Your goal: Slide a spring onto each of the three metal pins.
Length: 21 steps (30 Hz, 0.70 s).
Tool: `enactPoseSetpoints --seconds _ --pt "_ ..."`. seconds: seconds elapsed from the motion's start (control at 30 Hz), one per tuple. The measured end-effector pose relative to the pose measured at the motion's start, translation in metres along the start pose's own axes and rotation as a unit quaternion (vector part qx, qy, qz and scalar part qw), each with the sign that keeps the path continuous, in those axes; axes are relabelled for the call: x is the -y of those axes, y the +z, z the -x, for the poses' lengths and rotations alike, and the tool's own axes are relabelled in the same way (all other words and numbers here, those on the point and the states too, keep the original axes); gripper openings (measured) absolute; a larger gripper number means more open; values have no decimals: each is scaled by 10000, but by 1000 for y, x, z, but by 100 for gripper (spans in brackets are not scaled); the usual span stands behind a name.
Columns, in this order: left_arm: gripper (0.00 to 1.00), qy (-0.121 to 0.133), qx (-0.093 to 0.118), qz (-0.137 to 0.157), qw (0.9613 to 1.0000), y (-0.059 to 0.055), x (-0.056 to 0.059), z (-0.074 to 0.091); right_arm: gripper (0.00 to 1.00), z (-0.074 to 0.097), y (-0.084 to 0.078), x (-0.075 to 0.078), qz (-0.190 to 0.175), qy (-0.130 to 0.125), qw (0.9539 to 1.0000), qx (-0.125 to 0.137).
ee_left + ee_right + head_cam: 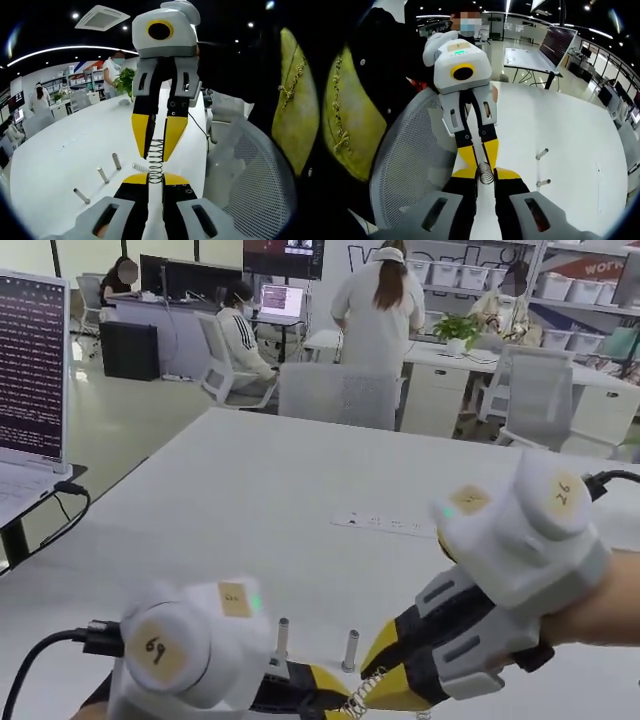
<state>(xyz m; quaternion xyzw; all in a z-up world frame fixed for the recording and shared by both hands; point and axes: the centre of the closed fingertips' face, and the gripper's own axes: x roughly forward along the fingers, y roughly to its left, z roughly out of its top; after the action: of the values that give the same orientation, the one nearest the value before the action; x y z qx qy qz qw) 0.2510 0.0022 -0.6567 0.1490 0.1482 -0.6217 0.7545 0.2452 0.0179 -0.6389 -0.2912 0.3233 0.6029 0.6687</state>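
The left gripper (156,179) and right gripper (486,175) were each clamped on opposite ends of one spring (156,159), held over the white table (75,145) near three upright metal pins (102,175). A loose spring (140,167) lay beside them.

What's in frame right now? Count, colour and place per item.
table: 1, white, under the work
pins: 3, grey metal, standing in a row on the table, all bare
spring: 1, silver, held between the two grippers' tips
spare spring: 1, silver, lying on the table beside the pins
strip: 1, white, flat at mid-table, too blurred to identify
laptop: 1, open, at the left edge
chair: 1, pale mesh, next to the table
plant: 1, green, on a background desk
people: 3, in the background
left gripper: 1, white body with black and yellow jaws, shut on one end of the spring
right gripper: 1, same colours, shut on the other end
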Motion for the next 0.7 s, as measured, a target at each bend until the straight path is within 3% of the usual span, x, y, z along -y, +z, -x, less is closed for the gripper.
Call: enactPoseSetpoints --seconds 0.27,0.7 --pt "1 -17 70 -10 10000 5 0 -2 10 0 -4 0 116 168 9995 -236" --pt "1 -19 150 15 9999 9 2 -3 10 -3 -7 -2 108 248 9992 -303"
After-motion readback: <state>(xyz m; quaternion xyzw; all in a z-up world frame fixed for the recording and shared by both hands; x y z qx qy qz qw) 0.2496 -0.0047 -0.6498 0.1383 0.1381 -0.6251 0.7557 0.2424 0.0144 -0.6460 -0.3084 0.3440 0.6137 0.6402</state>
